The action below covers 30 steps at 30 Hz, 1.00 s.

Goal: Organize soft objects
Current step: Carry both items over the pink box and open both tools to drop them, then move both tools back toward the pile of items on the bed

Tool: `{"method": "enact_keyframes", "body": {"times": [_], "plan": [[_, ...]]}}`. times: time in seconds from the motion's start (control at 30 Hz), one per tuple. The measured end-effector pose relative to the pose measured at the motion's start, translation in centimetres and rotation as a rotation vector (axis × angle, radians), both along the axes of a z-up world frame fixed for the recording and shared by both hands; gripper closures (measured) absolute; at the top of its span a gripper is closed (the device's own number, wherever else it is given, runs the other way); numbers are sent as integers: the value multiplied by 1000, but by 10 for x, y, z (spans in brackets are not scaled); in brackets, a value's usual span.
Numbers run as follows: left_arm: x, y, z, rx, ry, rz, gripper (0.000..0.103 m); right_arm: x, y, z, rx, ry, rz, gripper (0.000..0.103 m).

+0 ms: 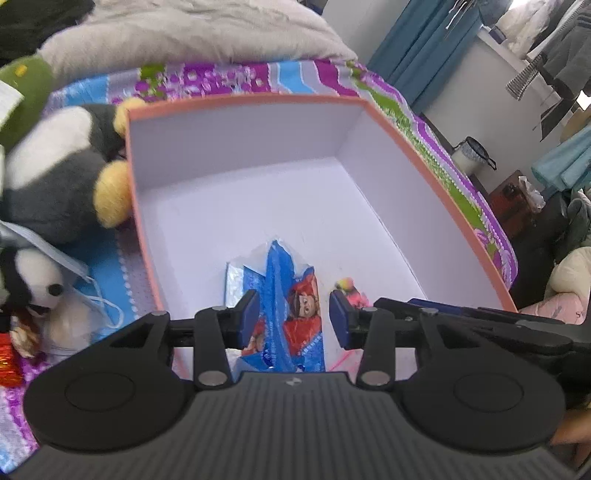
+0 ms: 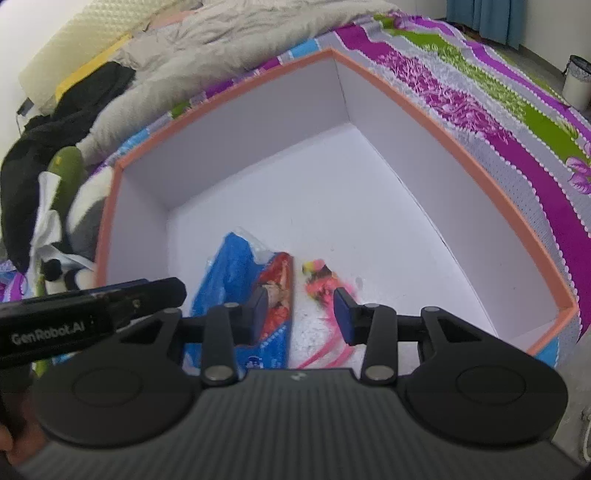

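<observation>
An orange-rimmed box (image 1: 436, 177) with a white inside sits on the bed; it also shows in the right wrist view (image 2: 480, 177). A blue and red plastic packet (image 1: 288, 310) lies on the box floor, also seen in the right wrist view (image 2: 243, 288). A small pink and yellow toy (image 1: 349, 290) lies beside it, and shows in the right wrist view (image 2: 321, 280). My left gripper (image 1: 293, 321) is open above the packet. My right gripper (image 2: 301, 317) is open, between the packet and the pink toy. Both hold nothing.
A grey and white penguin plush (image 1: 55, 170) and a black and white panda plush (image 1: 40, 291) lie left of the box. A green plush (image 2: 66, 173) and dark clothes (image 2: 40, 147) lie further back. A grey blanket (image 1: 192, 33) covers the bed's far end. The patterned bedspread (image 2: 498, 103) runs right.
</observation>
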<state>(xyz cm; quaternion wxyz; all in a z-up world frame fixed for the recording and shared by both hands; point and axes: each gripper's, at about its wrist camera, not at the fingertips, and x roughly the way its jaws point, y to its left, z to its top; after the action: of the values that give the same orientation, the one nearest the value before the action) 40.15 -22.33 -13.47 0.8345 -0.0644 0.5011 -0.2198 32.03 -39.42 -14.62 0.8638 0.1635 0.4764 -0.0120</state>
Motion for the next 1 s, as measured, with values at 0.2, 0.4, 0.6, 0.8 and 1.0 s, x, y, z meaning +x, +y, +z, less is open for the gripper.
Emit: {"method": "enact_keyframes", "body": {"times": [0.2,0.4,0.6,0.8,1.0], "plan": [[-27,19,41,-12,-79,14,56,-21,10,32,4,-75,7,61],[-66,41,86,-28,-165,38,56,-50,24,71,10,-166,30,61],[-117,68,128,-37,-262,69,56,-86,41,107,2,-269,59,61],[-171,99,159,-44,-343,110,56,-125,61,135,-1,-366,90,61],[-221,131,175,-41,-392,160,56,-164,80,152,1,-433,126,61]]}}
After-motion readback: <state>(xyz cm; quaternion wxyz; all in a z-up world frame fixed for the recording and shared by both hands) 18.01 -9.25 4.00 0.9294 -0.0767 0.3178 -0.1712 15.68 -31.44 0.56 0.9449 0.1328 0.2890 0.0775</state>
